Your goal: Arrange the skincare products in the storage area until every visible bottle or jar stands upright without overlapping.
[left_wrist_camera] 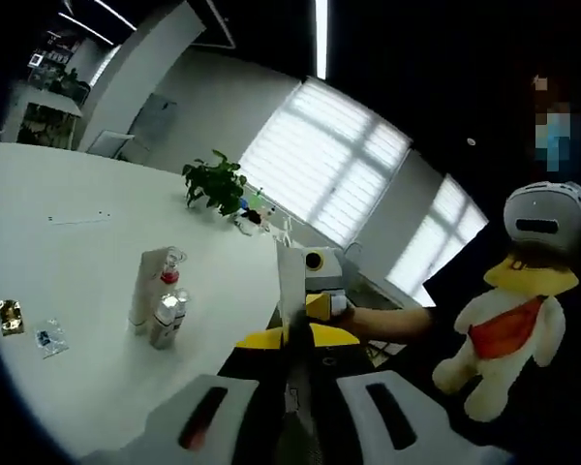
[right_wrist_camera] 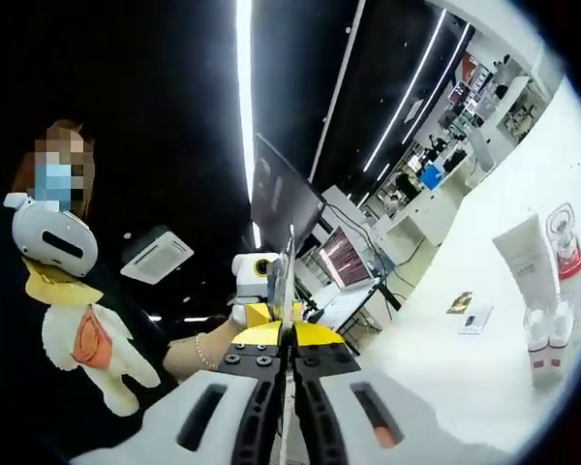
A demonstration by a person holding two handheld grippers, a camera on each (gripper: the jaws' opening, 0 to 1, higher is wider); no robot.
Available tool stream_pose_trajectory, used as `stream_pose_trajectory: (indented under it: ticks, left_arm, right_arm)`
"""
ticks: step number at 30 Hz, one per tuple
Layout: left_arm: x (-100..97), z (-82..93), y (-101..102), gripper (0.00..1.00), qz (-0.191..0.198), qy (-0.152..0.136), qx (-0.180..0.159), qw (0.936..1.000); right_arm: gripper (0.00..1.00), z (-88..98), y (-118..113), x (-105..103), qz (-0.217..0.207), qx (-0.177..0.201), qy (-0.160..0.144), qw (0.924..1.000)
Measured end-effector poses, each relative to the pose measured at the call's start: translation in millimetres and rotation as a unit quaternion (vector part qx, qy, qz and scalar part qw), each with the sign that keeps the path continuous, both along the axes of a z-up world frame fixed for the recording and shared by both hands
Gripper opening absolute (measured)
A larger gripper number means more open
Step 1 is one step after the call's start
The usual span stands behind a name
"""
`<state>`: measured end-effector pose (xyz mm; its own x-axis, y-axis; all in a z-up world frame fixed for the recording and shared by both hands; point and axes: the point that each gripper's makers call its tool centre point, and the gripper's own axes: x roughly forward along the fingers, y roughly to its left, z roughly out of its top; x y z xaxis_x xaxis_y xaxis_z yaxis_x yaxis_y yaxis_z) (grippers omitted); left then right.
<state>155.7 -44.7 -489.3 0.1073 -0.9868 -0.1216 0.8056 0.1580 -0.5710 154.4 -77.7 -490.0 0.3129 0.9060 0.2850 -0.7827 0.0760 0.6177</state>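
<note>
On the white table (left_wrist_camera: pixel 68 213) a cluster of skincare products stands upright: a white tube (left_wrist_camera: pixel 147 286), a clear-capped bottle with a red collar (left_wrist_camera: pixel 171 271) and two small bottles (left_wrist_camera: pixel 166 322) in front. The right gripper view has the same tube (right_wrist_camera: pixel 528 257), red-collared bottle (right_wrist_camera: pixel 565 237) and small bottles (right_wrist_camera: pixel 547 347) at its right edge. My left gripper (left_wrist_camera: pixel 292 334) is shut, off the table's near edge and well short of the products. My right gripper (right_wrist_camera: pixel 289 334) is shut too. The two grippers point at each other, yellow tips nearly meeting, with nothing seen between the jaws.
Two flat sachets (left_wrist_camera: pixel 24 327) lie left of the cluster, also seen as sachets (right_wrist_camera: pixel 468 312) on the table (right_wrist_camera: pixel 465 387). A potted plant (left_wrist_camera: pixel 216 184) stands at the far edge. A plush toy wearing a headset (left_wrist_camera: pixel 508 329) sits beside the person. Screens (right_wrist_camera: pixel 344 262) stand beyond.
</note>
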Motion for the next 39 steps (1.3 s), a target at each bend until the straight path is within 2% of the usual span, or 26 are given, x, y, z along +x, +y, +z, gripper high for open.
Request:
stream_pose_trajectory:
  ticks: [2, 4, 5, 7, 11, 13, 15, 17, 19, 23, 27, 28, 30, 33, 39]
  left_arm:
    - [4.4, 1.0, -1, 0.03, 0.014, -0.008, -0.006, 0.9999]
    - [8.1, 2.7, -2, 0.05, 0.028, -0.02, -0.013, 0.9993]
    - [14.6, 4.0, -2, 0.07, 0.049, -0.033, -0.02, 0.998]
    - [14.4, 3.4, -2, 0.1, 0.057, -0.037, -0.026, 0.9974]
    - [16.6, 2.2, -3, 0.19, 0.082, -0.017, -0.051, 0.9952]
    - [10.5, 1.7, -4, 0.17, 0.084, 0.003, -0.076, 0.9935]
    - [4.1, -6.4, -6, 0.16, 0.085, 0.005, -0.072, 0.9938]
    - [-3.3, -15.3, -9, 0.13, 0.084, 0.011, -0.06, 0.9946]
    - [-8.1, -17.4, -11, 0.1, 0.085, 0.01, -0.06, 0.9945]
    - [-6.2, -8.0, -6, 0.03, 0.115, 0.018, -0.098, 0.9884]
    - [-8.0, -5.3, -6, 0.0, 0.118, 0.032, -0.114, 0.9859]
    - [-9.4, -3.6, -5, 0.0, 0.117, 0.042, -0.123, 0.9846]
    - [-12.0, 0.4, -5, 0.0, 0.113, 0.062, -0.141, 0.9816]
    - [-12.9, 0.7, -5, 0.0, 0.111, 0.065, -0.142, 0.9815]
    - [-20.2, -0.1, -8, 0.0, 0.099, 0.07, -0.147, 0.9816]
  right_arm:
    - [0.01, -0.3, -2, 5, -0.01, 0.01, 0.01, 0.9998]
    - [0.01, 2.1, -4, 9, -0.027, 0.03, 0.026, 0.9989]
    - [0.01, 6.1, -4, 8, -0.025, 0.05, 0.036, 0.9978]
    - [0.01, 9.6, -3, 9, -0.035, 0.07, 0.045, 0.9959]
    - [0.01, 16.4, -5, 11, -0.055, 0.108, 0.063, 0.9907]
    - [0.01, 18.8, -10, 18, -0.074, 0.135, 0.083, 0.9845]
    - [0.01, 19.1, -15, 24, -0.091, 0.154, 0.097, 0.979]
    - [0.01, 19.0, -18, 27, -0.1, 0.16, 0.106, 0.9763]
    - [0.01, 16.0, -17, 31, -0.109, 0.15, 0.11, 0.9765]
    - [0.01, 1.9, -17, 39, -0.128, 0.124, 0.139, 0.974]
    - [0.01, -2.5, -14, 40, -0.13, 0.115, 0.141, 0.9747]
    - [0.01, 1.1, -13, 38, -0.125, 0.114, 0.126, 0.9775]
    - [0.03, 5.8, -12, 37, -0.12, 0.113, 0.116, 0.9794]
    - [0.05, 13.2, -14, 39, -0.122, 0.095, 0.081, 0.9846]
    - [0.07, 26.3, -18, 53, -0.121, 0.092, 0.072, 0.9858]
